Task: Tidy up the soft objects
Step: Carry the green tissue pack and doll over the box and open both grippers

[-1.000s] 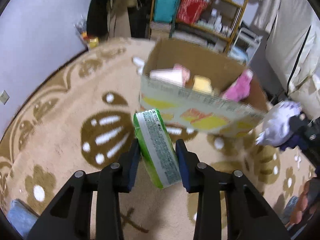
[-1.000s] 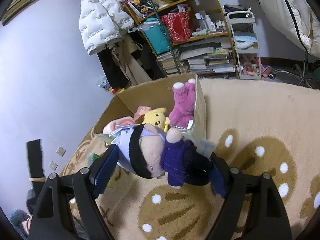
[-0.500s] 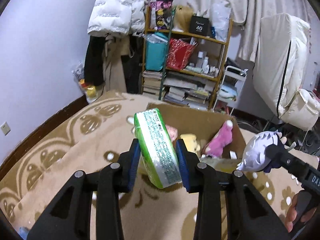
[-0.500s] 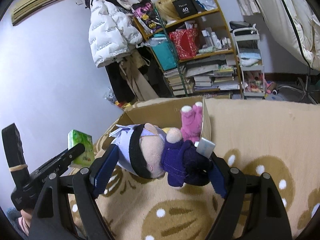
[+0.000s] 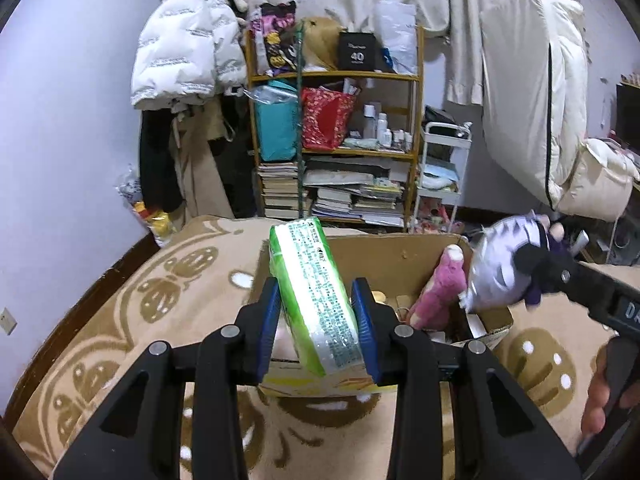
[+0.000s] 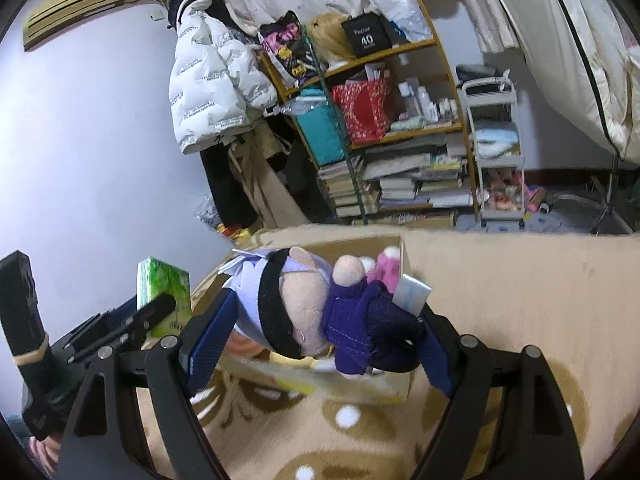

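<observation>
Tissue pack (image 5: 314,296), green/white, clamped tilted between blue pads of left gripper (image 5: 316,326), held above cardboard box (image 5: 400,252) on patterned rug (image 5: 120,320); pink plush (image 5: 438,294) stands inside box
Right wrist view: right gripper (image 6: 316,330), jaws wide, squeezing plush doll (image 6: 320,312) (lavender hair, purple outfit) above box; tissue pack off left, beside box

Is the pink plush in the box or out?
In: the pink plush stands inside the cardboard box, leaning against its wall.
</observation>
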Motion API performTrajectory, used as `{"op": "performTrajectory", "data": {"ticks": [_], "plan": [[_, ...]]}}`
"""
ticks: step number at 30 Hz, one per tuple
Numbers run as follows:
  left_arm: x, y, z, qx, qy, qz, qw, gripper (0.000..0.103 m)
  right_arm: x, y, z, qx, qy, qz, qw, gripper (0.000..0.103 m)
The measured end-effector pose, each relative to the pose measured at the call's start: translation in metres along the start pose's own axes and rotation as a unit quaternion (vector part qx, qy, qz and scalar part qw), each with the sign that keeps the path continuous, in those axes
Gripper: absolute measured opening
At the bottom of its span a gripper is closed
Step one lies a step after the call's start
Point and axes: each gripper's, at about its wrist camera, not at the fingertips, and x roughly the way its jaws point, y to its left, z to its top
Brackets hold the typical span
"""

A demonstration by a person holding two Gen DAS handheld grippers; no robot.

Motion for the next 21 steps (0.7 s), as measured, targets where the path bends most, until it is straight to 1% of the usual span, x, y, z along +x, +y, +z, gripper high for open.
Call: {"op": "performTrajectory", "data": {"ticks": [3, 5, 9, 14, 17, 21], "plan": [[0.008, -0.001, 0.0, 0.007, 0.005, -0.01, 0.9999, 0.035, 0.004, 0.004, 0.005, -0.022, -0.016, -0.013, 1.0, 0.087], [0.013, -0.001, 0.001, 0.01, 0.008, -0.014, 0.9998, 0.035, 0.008, 0.005, 0.006, -0.03, -0.018, -0.016, 0.999, 0.087], [0.024, -0.004, 0.001, 0.014, 0.023, -0.029, 0.9992, 0.035, 0.017, 0.003, 0.003, -0.031, -0.011, -0.017, 0.999, 0.087], [0.031, -0.007, -0.002, 0.016, 0.032, -0.042, 0.9985, 0.035, 0.029, 0.002, -0.003, -0.031, 0.003, -0.02, 0.999, 0.087], [0.038, -0.009, -0.003, 0.012, 0.048, -0.069, 0.9964, 0.035, 0.037, 0.001, -0.007, -0.031, 0.01, -0.022, 0.999, 0.088], [0.04, -0.014, -0.005, 0.023, 0.054, -0.065, 0.9961, 0.035, 0.043, -0.002, -0.012, -0.026, 0.024, -0.024, 0.999, 0.09]]}}
